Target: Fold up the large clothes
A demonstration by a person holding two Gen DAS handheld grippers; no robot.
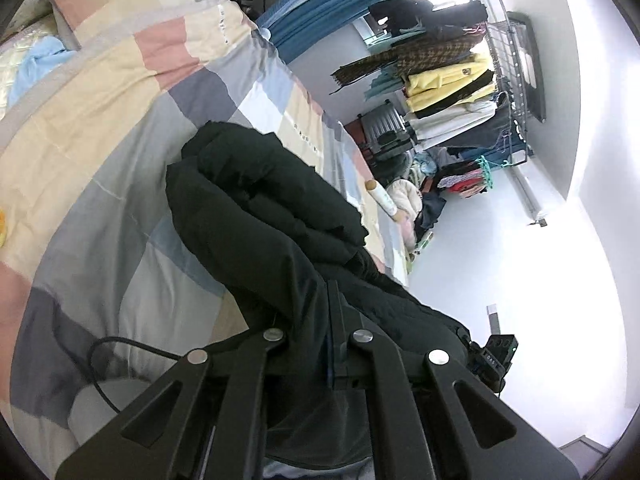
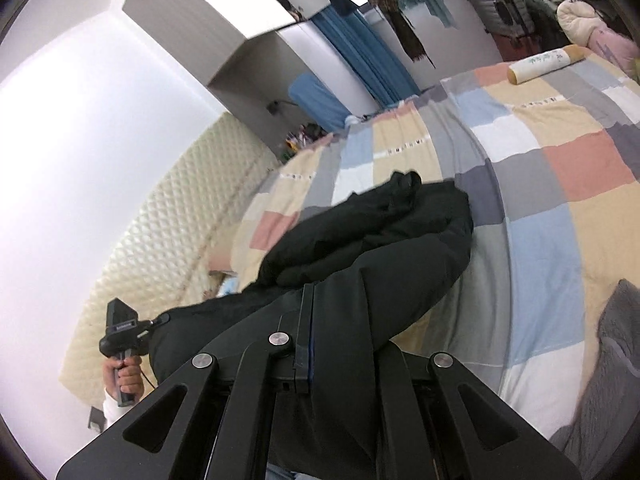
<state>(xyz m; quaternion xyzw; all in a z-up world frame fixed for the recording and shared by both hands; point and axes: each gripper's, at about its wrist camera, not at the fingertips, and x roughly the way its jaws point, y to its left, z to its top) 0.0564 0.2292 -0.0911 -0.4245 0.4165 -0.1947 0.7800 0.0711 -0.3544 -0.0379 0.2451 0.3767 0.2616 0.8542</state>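
A large black padded garment [image 1: 260, 208] hangs from both grippers above the bed; it also shows in the right wrist view [image 2: 384, 236]. Its far end bunches and droops onto the patchwork quilt [image 1: 120, 128]. My left gripper [image 1: 334, 320] is shut on one edge of the garment, the cloth draped over its fingers. My right gripper [image 2: 306, 320] is shut on another edge. The left gripper, held in a hand, shows at lower left in the right wrist view [image 2: 122, 332]. The right gripper shows at lower right in the left wrist view [image 1: 494, 354].
The quilt [image 2: 540, 168] covers the bed. A cardboard roll [image 2: 540, 62] lies near the bed's far edge. A rack of hanging clothes [image 1: 448, 80], a suitcase [image 1: 384, 128] and piled laundry stand beyond. A padded headboard [image 2: 160, 240] and grey blanket [image 2: 608, 360] flank the bed.
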